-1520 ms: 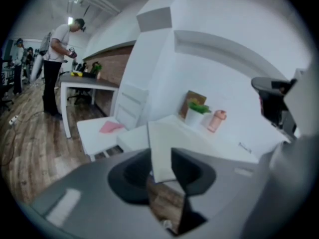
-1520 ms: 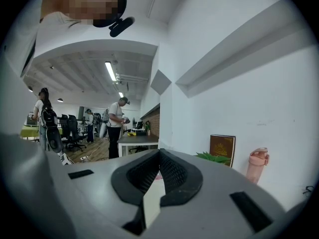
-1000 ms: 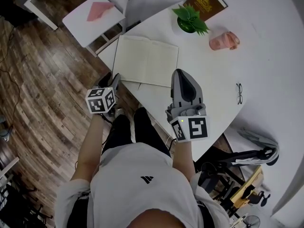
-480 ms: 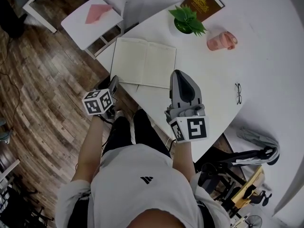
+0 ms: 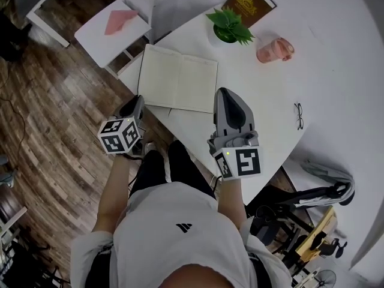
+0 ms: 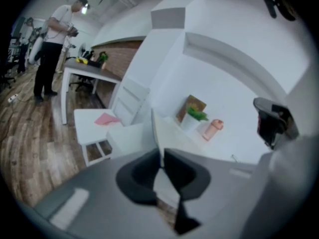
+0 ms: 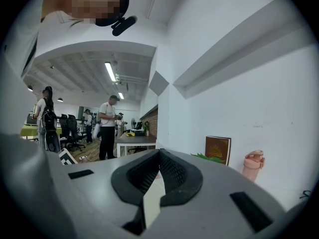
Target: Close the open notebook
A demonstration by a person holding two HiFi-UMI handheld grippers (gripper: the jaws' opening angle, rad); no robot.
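Notebook (image 5: 179, 78) open at upper centre; left gripper's (image 5: 138, 102) jaws closing on its lower-left corner; right gripper (image 5: 225, 93) pressed together, empty.

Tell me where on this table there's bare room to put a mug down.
Best bare patch: the white table between the open notebook, the pink bottle and the glasses. A narrower strip runs along the near edge, between the notebook and the right claw. Crowded at the far end, where the plant, brown book and bottle sit close together.
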